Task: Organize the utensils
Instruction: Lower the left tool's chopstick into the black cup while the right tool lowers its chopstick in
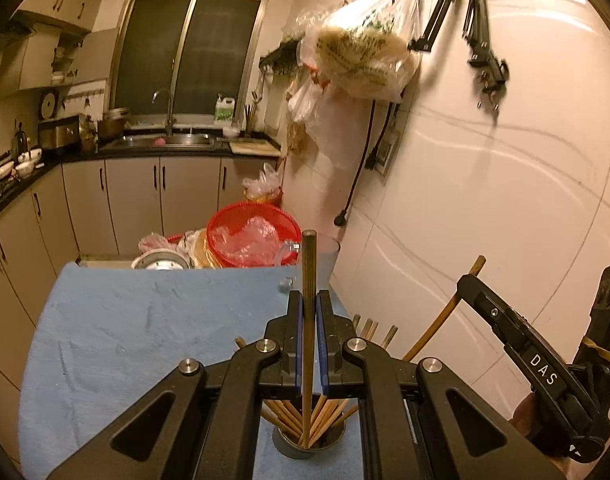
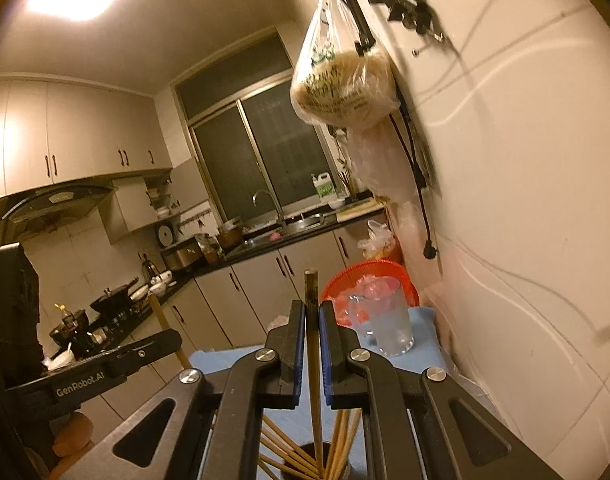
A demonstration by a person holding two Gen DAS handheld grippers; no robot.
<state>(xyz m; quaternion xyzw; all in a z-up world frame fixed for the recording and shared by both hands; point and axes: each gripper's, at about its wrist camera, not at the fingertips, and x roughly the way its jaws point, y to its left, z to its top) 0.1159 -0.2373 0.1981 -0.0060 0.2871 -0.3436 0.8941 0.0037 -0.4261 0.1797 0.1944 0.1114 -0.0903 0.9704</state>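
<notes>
Your left gripper is clamped on one chopstick, right gripper on another chopstick; holder w/ rest at 6 o'clock.

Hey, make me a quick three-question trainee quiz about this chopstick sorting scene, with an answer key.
1. True or false: each gripper is shut on a chopstick.
2. Multiple choice: the metal cup under the left gripper holds A) spoons B) chopsticks C) nothing.
3. What colour is the cloth covering the table?

Key:
1. True. The left gripper clamps one chopstick and the right gripper clamps another chopstick.
2. B.
3. Blue.
</notes>
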